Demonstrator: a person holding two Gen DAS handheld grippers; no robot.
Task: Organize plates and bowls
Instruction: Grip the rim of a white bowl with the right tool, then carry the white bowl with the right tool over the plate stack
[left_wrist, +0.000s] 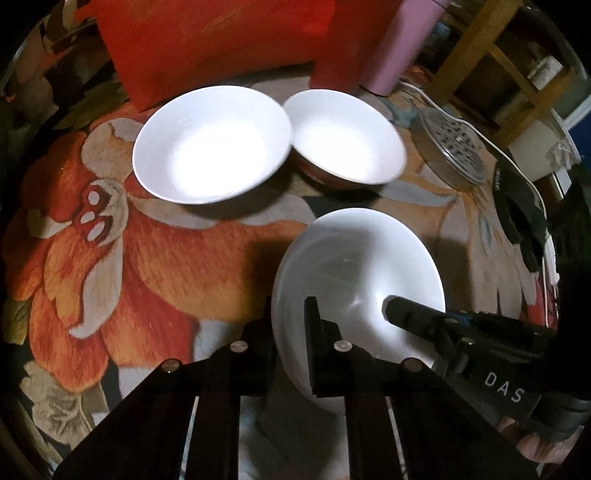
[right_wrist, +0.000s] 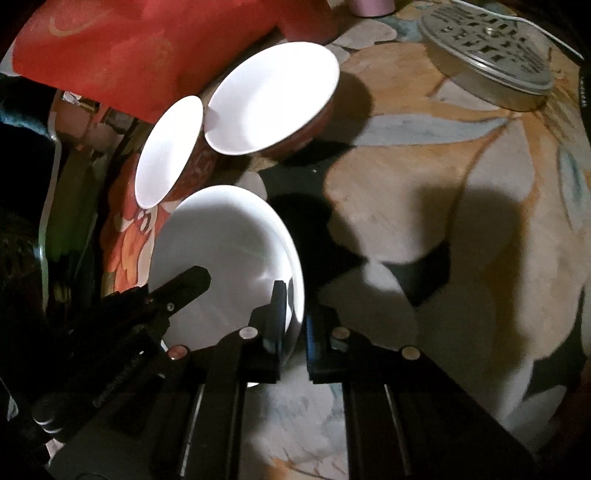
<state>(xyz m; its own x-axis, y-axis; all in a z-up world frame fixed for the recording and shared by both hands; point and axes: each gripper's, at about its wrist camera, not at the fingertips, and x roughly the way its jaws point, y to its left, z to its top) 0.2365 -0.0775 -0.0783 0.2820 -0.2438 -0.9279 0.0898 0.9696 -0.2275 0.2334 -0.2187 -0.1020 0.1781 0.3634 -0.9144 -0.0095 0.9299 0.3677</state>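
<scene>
Three white bowls are seen on the flowered cloth (left_wrist: 147, 258). The near bowl (left_wrist: 354, 266) is gripped at its rim by both tongs, left (left_wrist: 291, 332) and right (right_wrist: 295, 325). Two bowls (left_wrist: 212, 144) sit behind it. "DAS" is printed on the right tongs.

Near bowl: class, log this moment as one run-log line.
near bowl | left tool shut on left rim | right tool shut on right rim | two far bowls on tablecloth, rims touching

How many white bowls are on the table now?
3: the near bowl gripped at opposite rims by the left tongs and right tongs; the left bowl and right bowl touching behind.
</scene>
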